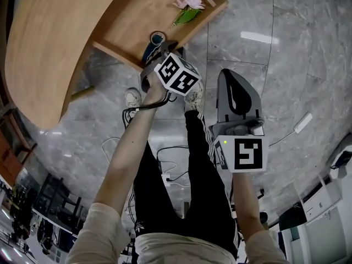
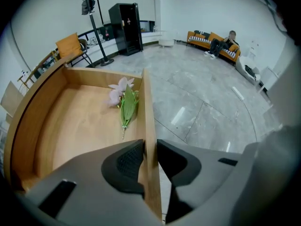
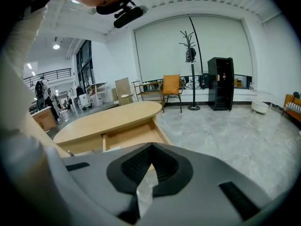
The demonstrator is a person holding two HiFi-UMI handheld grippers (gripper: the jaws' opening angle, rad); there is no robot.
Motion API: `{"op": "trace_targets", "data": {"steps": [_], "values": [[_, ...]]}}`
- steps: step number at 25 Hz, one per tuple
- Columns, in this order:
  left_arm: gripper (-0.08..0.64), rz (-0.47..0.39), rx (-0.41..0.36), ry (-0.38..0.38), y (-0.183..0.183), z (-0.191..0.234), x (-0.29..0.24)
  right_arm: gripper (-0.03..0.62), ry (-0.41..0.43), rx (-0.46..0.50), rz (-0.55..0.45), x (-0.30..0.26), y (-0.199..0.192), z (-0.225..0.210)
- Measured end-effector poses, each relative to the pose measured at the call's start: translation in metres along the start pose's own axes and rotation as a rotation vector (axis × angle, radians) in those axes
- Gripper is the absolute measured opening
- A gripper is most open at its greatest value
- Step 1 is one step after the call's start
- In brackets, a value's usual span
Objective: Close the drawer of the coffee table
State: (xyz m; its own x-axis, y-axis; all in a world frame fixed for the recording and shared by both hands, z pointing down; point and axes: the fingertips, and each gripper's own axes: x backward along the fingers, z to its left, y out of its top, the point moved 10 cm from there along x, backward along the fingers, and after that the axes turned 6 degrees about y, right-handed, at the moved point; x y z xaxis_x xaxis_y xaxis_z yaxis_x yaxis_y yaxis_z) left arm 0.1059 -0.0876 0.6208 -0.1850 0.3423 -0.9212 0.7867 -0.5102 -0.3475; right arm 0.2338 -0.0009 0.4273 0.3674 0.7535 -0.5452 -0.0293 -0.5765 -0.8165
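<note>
Drawer (image 1: pixel 144 29): head view, one, pulled open from the one oval surface (image 1: pixel 44 48), one flower (image 1: pixel 187 7) inside. Left gripper view: left claw (image 2: pixel 150 160) clamped on the drawer's front wall. Right gripper view: right claw (image 3: pixel 149 166) closed, empty.

Matt pale wood drawer (image 2: pixel 70 126); glossy grey stone floor (image 2: pixel 211 93).

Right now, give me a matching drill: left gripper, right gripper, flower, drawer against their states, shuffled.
1. left gripper
2. right gripper
3. flower
4. drawer

A. pulled open
B. jaws together, nothing between them
C. lying inside the drawer
D. closed on the front panel

Pairs: 1-D, 2-B, 3-C, 4-A
</note>
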Motion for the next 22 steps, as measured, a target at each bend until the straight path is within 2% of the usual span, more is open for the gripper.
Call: {"op": "trace_targets", "data": {"steps": [9,17,22], "values": [[0.084,-0.003,0.110,-0.011,0.002,0.003,0.006,0.006,-0.024,-0.024,0.010,0.002,0.000,-0.006],[0.075,-0.065,0.125,0.034,0.006,0.007,0.045,0.005,-0.024,-0.016,0.003,0.007,0.012,0.004],[0.075,-0.092,0.125,0.031,0.011,0.015,0.071,0.005,-0.013,0.017,-0.022,0.006,0.033,0.014]]}}
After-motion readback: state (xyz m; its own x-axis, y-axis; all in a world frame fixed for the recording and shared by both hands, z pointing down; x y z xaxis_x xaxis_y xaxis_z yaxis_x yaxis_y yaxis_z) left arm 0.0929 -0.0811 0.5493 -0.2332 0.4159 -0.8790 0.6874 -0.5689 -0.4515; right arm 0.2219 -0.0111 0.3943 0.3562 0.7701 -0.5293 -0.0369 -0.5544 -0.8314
